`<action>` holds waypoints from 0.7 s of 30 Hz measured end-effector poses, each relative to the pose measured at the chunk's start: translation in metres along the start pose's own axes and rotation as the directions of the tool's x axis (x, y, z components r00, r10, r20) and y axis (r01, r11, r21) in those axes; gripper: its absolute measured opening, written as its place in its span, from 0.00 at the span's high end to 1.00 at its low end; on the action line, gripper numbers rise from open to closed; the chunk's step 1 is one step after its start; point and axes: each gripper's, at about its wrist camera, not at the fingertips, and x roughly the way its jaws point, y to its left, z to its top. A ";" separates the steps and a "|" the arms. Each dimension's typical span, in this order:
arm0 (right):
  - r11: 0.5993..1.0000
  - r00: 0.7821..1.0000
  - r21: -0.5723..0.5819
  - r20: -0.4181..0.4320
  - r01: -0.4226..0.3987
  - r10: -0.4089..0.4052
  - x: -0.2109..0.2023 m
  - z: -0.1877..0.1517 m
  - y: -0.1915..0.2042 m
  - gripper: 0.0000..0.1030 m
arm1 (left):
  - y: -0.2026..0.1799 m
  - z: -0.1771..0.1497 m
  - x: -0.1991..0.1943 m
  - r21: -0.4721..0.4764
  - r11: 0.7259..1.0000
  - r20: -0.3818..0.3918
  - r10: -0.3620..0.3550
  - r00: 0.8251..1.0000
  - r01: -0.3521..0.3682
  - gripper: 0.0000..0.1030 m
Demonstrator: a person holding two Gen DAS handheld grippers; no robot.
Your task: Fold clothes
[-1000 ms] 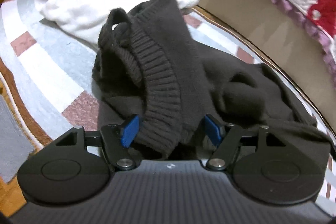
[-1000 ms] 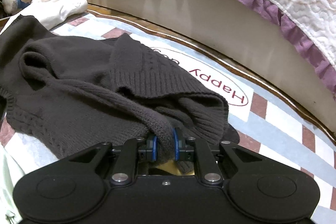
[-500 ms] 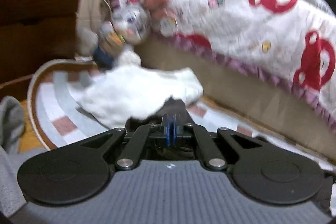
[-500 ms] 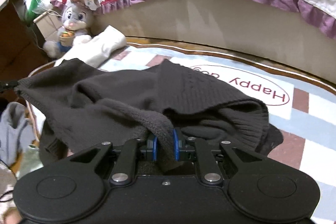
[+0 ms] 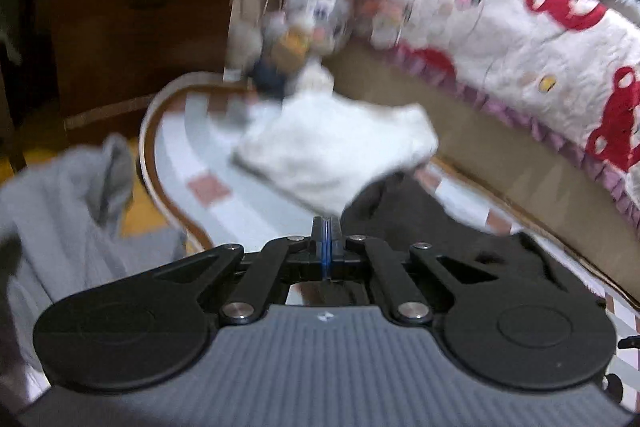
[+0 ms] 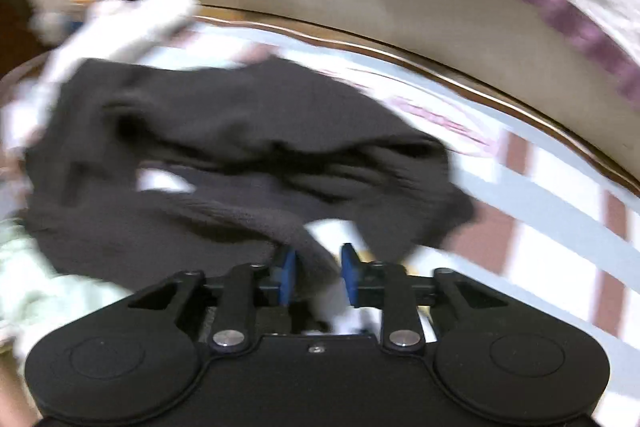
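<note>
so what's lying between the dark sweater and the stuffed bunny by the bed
In the left wrist view, a folded white garment lies on the rug between the dark sweater and the stuffed bunny. The picture is blurred, so finer detail is unclear.

Almost nothing can be read in either view. In the right wrist view, at the middle right of the frame, the striped oval floor mat in pale blue, white and brick red (image 6: 560, 203) carries a white oval panel with a line of dark red lettering (image 6: 444, 123), but motion blur smears it into a streak and no letter can be made out. In the left wrist view, at the lower centre of the frame, the ribbed grey body of the hand-held gripper (image 5: 326, 243) bears a small white mark (image 5: 322, 316), too small to tell as a letter or a logo.
</note>
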 end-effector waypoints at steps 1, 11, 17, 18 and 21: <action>0.998 1.000 0.058 -0.005 0.011 -0.010 0.006 0.001 -0.008 0.63 | -0.003 -0.001 0.012 -0.002 1.000 -0.031 0.001 1.000 -0.001 0.97; 0.994 0.989 0.030 0.112 -0.105 0.101 0.034 0.052 0.014 0.39 | -0.082 0.009 0.166 0.113 0.992 -0.231 0.088 0.969 -0.064 0.38; 0.976 0.991 -0.202 0.091 -0.077 0.097 0.070 0.067 0.057 0.38 | -0.090 0.000 0.218 0.055 0.998 -0.169 0.051 0.984 -0.042 0.38; 0.967 0.992 -0.248 0.090 -0.066 0.091 0.074 0.067 0.064 0.38 | -0.088 -0.005 0.222 0.072 0.997 -0.168 0.028 0.985 -0.016 0.38; 0.929 0.993 -0.371 0.104 -0.013 0.055 0.082 0.062 0.077 0.31 | -0.084 -0.023 0.230 0.191 0.979 -0.193 -0.033 0.981 0.070 0.37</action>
